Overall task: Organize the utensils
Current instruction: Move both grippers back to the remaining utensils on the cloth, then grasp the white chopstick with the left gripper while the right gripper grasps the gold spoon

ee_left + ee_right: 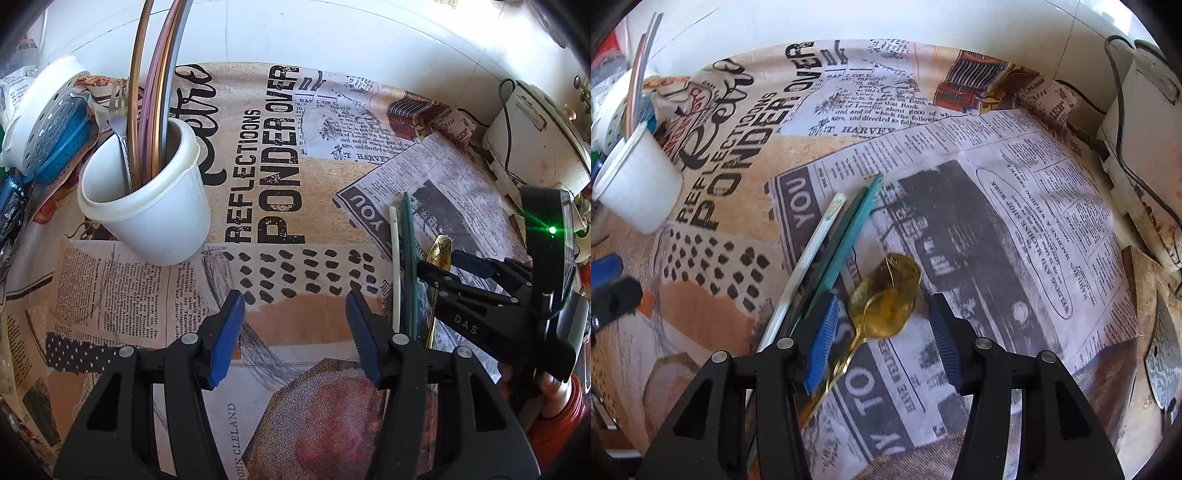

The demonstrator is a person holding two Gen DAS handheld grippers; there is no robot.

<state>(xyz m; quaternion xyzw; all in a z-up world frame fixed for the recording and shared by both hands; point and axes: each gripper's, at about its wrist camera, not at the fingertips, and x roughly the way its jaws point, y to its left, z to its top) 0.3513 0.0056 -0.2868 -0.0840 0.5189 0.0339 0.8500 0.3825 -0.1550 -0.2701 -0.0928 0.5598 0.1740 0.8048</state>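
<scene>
Both grippers, left (pixel 295 332) and right (pixel 882 339), angled downward, jaws apart.

Bright daylight floods both wrist views, washing the white wall (pixel 369 33) beyond the fingertips nearly featureless, while the printed cloth (pixel 258 258) between the fingers stays sharp. Soft shadows pool beneath the gold spoon (pixel 886 299), which glints. Fisheye bending curves every edge into dark, blurred corners.

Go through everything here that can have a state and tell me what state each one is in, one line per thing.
White cup: upright, holding a fork and long utensils.
Gold spoon: flat on the cloth, bowl up, not gripped.
Chopsticks: loose on the cloth beside the spoon.
Left gripper: open, empty.
Right gripper: open, fingers straddling the spoon.
</scene>
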